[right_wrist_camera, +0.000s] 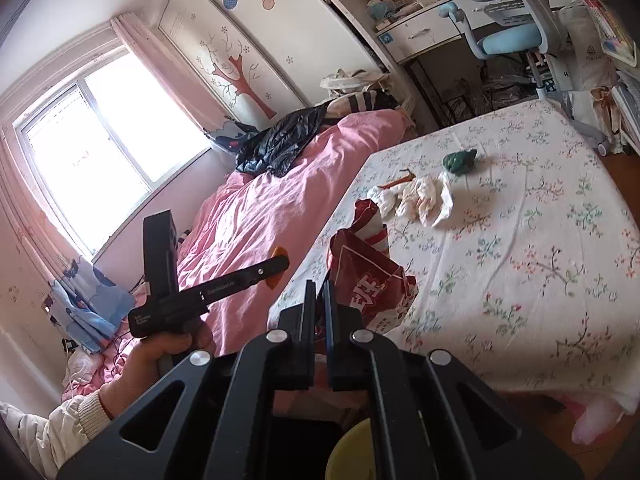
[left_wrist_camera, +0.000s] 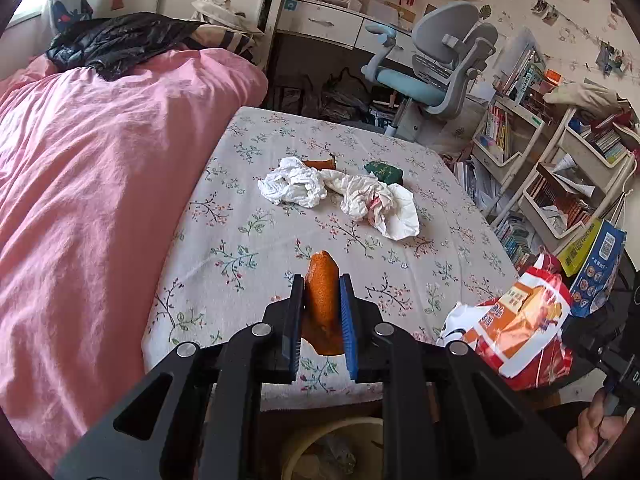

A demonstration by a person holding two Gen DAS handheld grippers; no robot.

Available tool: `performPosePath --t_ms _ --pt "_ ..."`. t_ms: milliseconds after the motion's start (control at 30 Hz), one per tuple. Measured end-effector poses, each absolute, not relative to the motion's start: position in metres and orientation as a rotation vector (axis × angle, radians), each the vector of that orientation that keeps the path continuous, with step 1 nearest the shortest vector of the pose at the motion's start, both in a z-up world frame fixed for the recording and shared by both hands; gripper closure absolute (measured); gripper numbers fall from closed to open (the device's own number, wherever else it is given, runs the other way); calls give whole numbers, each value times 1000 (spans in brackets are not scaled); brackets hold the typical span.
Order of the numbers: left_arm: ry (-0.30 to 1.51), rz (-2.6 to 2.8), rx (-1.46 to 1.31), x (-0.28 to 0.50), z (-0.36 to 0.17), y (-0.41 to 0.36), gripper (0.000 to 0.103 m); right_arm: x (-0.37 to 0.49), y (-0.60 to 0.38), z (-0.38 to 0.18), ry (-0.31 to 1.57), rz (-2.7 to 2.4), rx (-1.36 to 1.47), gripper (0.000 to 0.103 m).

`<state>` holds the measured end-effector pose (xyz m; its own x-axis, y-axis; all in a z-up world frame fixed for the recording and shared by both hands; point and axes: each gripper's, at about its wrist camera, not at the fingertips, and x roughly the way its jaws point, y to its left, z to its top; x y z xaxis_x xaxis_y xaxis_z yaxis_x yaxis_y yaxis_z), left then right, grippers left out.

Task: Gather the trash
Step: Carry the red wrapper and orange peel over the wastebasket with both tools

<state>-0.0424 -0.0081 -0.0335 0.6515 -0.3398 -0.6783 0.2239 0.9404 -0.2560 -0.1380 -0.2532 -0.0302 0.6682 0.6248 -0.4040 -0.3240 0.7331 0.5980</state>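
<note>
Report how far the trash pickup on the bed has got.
Done: nothing clearly; a yellow bin sits below the grippers with unclear contents. In hand: the left gripper is shut on an orange peel; the right gripper is shut on a red snack bag. Left on the floral sheet: crumpled tissues, another orange peel piece and a green wrapper.

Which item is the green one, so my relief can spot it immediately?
Start at the flowered sheet beside the pink duvet. Past the crumpled white tissues, toward the desk chair, sits the dark green crumpled wrapper. It is the only green piece, small and apart from the orange peel scrap.
</note>
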Motion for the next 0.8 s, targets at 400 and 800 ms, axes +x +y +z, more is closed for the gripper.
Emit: performPosePath --t_ms 400,800 --pt "815 -352 -123 -76 -41 -20 87 -188 -212 -71 813 632 494 98" --pt "833 -370 -109 -103 -49 -27 87 -202 -188 -112 1024 574 375 94"
